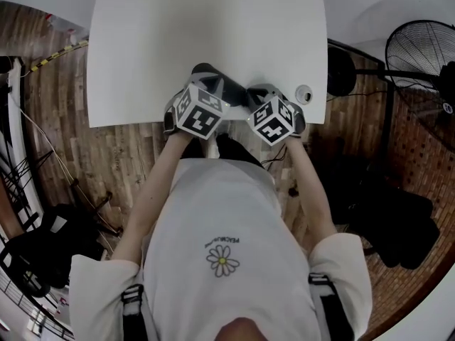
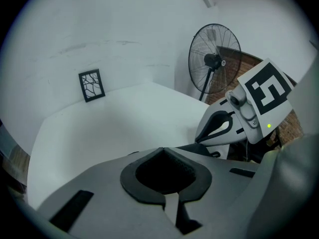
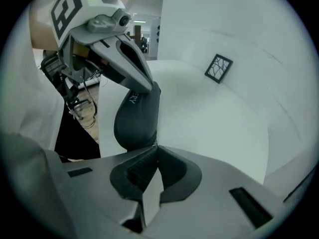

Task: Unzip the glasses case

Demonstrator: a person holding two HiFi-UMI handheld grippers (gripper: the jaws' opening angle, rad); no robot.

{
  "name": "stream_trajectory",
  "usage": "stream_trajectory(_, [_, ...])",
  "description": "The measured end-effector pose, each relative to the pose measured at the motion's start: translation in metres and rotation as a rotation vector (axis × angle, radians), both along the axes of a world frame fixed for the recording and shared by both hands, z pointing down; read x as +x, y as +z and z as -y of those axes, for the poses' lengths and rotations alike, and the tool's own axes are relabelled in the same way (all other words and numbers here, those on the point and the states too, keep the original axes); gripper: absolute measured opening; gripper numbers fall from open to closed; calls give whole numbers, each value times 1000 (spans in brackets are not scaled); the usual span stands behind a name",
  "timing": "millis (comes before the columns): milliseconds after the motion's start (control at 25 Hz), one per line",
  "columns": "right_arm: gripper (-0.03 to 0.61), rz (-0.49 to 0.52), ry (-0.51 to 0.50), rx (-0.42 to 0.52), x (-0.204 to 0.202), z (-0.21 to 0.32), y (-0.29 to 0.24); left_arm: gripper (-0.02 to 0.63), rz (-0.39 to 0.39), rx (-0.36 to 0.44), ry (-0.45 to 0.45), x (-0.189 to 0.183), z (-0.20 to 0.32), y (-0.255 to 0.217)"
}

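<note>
The dark glasses case stands tilted over the white table's near edge, between the two grippers. In the right gripper view, my left gripper is shut on the case's upper end. My right gripper is shut at the case's lower edge on the zipper pull, which its pads hide. In the head view the case shows as a dark shape ahead of both marker cubes, with the left gripper and the right gripper on either side. From the left gripper, only a dark sliver of the case shows.
A standing fan is on the wooden floor at the right. A small white round object sits at the table's near right corner. A black-framed card leans at the table's far side. Dark bags lie on the floor at the right.
</note>
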State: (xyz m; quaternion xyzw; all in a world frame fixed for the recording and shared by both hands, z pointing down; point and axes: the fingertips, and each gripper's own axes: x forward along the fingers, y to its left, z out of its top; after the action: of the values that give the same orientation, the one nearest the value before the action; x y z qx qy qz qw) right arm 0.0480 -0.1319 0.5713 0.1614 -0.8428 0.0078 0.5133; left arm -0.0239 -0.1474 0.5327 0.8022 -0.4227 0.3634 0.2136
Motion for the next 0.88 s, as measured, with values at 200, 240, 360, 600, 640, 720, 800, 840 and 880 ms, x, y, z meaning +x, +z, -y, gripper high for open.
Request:
stream_trajectory(200, [8,-22,-89,5,-3,7,3,12,-19,-4,-14,1,5,-1])
stream_trajectory(240, [8,-21,-88,6,-2,8,4,12,-19,-2,-14,1,6,-1])
stream_trajectory(360, [8,-21,-79,16,-4,10,7,12,-15,9,-14,0,10,-2])
stream_trajectory(600, [8,-7,-47,112,-3,27,-5,12,-74,-15,-47,-4,8,-3])
stream_trajectory(640, [8,8,-31,133,-3,33,-11,12,-86,-12,-59,-6,10,-5])
stream_trajectory(720, [8,40,-6,167,-2,44,-24,12,-96,16,-77,-9,15,-13])
stream_trajectory(800, [60,66,6,200,0,52,-38,12,-112,68,-92,-14,23,-28])
stream_trajectory(840, [98,76,8,218,1,55,-45,12,-122,101,-100,-18,27,-39])
stream_trajectory(880, [107,84,6,238,3,56,-53,12,-132,135,-109,-21,30,-50])
